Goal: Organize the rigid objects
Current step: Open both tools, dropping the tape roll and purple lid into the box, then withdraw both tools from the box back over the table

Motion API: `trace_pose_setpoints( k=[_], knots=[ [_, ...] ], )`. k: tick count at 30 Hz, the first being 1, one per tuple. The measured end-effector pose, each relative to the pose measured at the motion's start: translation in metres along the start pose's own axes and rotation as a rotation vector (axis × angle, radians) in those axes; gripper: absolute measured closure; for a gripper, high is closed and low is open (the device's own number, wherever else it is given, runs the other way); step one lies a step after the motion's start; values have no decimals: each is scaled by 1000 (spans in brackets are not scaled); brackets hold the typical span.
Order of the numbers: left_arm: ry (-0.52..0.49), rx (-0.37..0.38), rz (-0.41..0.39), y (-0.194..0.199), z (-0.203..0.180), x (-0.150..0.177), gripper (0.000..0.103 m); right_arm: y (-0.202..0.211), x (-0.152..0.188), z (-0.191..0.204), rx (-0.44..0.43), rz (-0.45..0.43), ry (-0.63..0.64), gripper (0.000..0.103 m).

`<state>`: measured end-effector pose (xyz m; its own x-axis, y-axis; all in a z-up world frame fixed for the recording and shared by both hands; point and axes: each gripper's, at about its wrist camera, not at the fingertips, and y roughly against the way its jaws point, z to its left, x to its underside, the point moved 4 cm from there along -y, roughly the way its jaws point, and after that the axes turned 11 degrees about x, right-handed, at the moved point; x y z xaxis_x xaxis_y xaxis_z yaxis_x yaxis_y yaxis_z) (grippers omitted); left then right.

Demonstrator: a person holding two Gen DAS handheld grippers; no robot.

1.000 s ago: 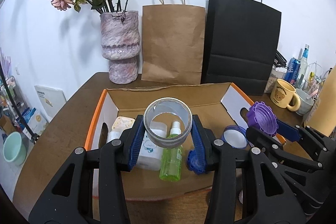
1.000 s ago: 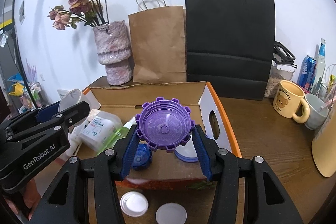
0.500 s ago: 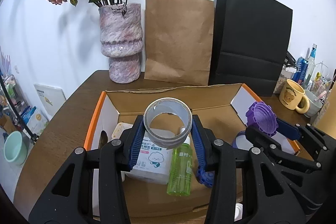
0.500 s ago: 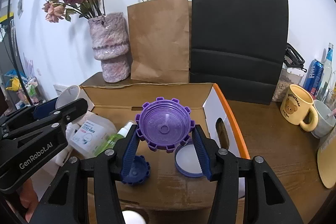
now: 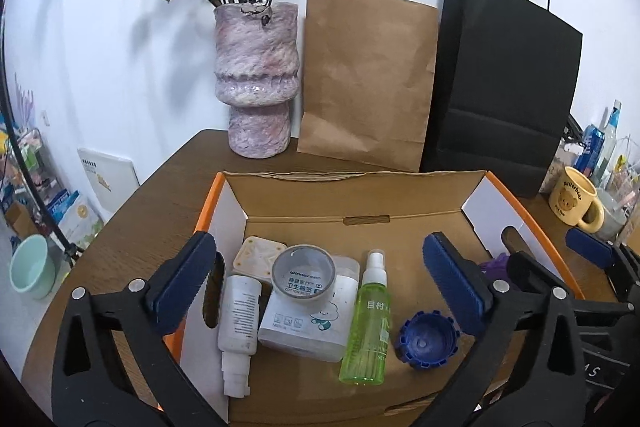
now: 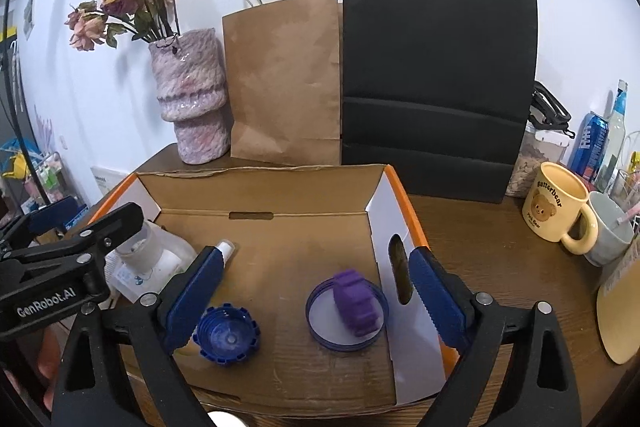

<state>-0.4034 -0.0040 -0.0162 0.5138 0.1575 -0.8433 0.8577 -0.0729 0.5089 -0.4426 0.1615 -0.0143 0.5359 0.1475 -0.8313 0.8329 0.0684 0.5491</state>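
Half the purple cap point(image 5: 495, 262) hidden.

Two bottles point(image 5: 239, 323), two paper bags point(image 5: 366, 79), two mugs point(image 6: 558, 213).

Yellow mug point(image 6: 559, 208): "Butterbear". Left gripper point(image 6: 52, 301) body: "GenRobot.AI". Tape roll point(image 5: 303, 273): "winner". Cotton swab box point(image 5: 310, 319): "COTTON BUDS", "卫生棉签". Green spray bottle point(image 5: 367, 327): "目村". Other print illegible.
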Motion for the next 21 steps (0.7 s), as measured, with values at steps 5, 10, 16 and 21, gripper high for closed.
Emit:
trace_pose_setpoints(
  k=[5,10,16,21],
  knots=[
    [-4,-5,4,-1,0,0,0,-1,1,2,-1,5,10,6],
    [0,-6,5,-1,0,1,0,-2,2,2,-3,6,10,6],
    [2,-7,5,-1,0,1,0,-2,3,2,-4,8,14,6],
    [10,-8,6,0,3,1,0,-1,4,3,-7,8,18,6]
  ],
)
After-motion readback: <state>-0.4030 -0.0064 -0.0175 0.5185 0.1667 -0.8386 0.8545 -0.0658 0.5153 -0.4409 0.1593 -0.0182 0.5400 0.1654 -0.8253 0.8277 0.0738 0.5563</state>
